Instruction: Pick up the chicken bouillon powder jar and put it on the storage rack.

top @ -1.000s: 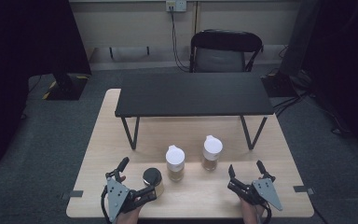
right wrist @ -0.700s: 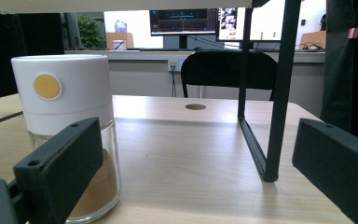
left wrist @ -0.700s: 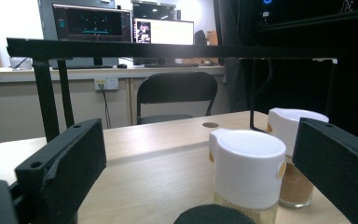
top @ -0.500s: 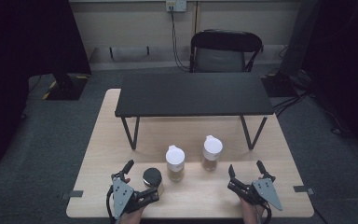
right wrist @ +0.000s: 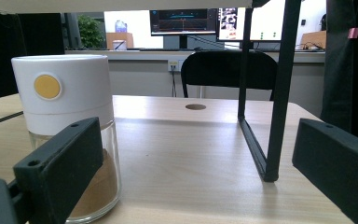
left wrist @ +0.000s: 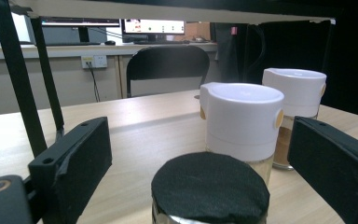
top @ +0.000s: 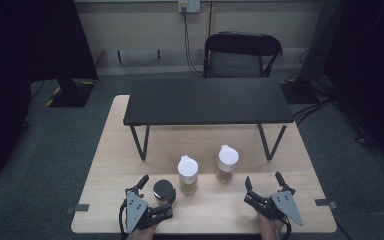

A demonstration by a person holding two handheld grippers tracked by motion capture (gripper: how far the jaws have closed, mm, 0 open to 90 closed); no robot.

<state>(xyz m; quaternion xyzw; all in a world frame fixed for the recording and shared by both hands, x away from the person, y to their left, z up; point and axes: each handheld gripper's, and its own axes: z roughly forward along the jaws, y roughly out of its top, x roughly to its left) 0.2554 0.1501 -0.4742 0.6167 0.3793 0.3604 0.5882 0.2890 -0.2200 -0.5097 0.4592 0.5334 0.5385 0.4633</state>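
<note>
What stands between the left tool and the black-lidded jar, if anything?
Nothing visible. The black-lidded jar already sits between the open jaws of the left tool, which have just been closing and do not press on it yet. The two white-capped shakers stand behind it.

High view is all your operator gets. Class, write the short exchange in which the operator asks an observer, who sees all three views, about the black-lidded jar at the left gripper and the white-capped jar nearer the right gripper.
Operator: Is the black-lidded jar gripped by the left gripper yet?
Observer: Not yet. In the left gripper view the black-lidded jar stands between the left gripper's fingers, which have just been closing, with a gap on each side.
Operator: Is the white-capped jar between the right gripper's fingers?
Observer: No. In the right gripper view the white-capped jar stands beyond the finger on the left of the right gripper, and bare table lies between the open fingers.
</note>
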